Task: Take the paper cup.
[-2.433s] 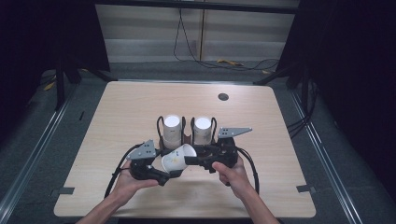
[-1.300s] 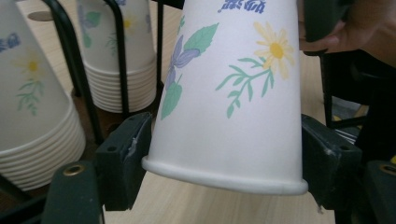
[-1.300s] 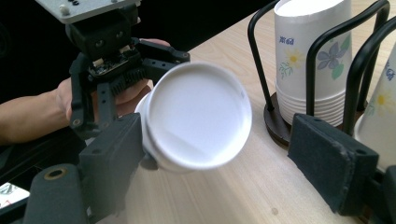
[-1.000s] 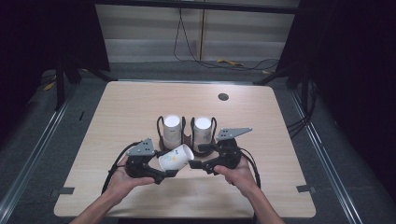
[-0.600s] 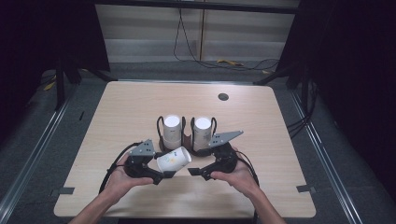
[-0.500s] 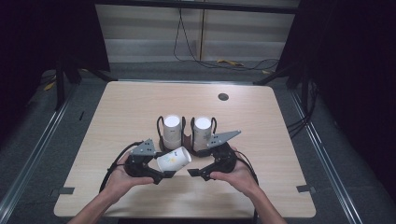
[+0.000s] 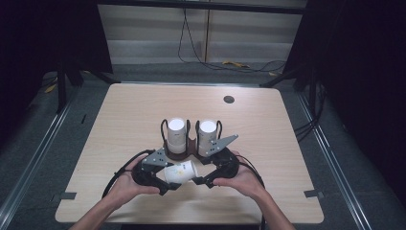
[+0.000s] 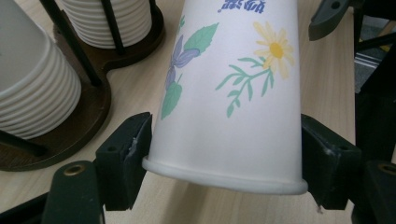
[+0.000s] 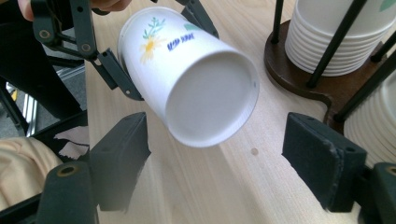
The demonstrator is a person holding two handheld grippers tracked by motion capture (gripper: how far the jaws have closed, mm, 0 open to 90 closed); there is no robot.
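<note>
A white paper cup [image 7: 179, 171] printed with flowers lies on its side above the table's near middle. My left gripper [image 7: 166, 180] is shut on the paper cup [image 8: 229, 102] just above its rolled rim, one pad on each side. My right gripper [image 7: 198, 178] faces the closed base of the cup [image 9: 205, 93]. My right gripper [image 9: 215, 163] is open, with its pads clear of the cup on both sides. Its jaws have just been closing, and the base sits just ahead of the gap, untouched.
Just behind the grippers stands a dark wooden cup holder [image 7: 184, 152] with black rods. It carries two stacks of white cups [image 7: 176, 129] [image 7: 207, 132]. A round black grommet [image 7: 229, 99] sits at the table's far right. The near table edge [image 7: 191, 221] lies under the forearms.
Both hands have drawn back from the holder toward the near edge with the cup. The right gripper has swung round so its plate tilts toward the cup's base.
</note>
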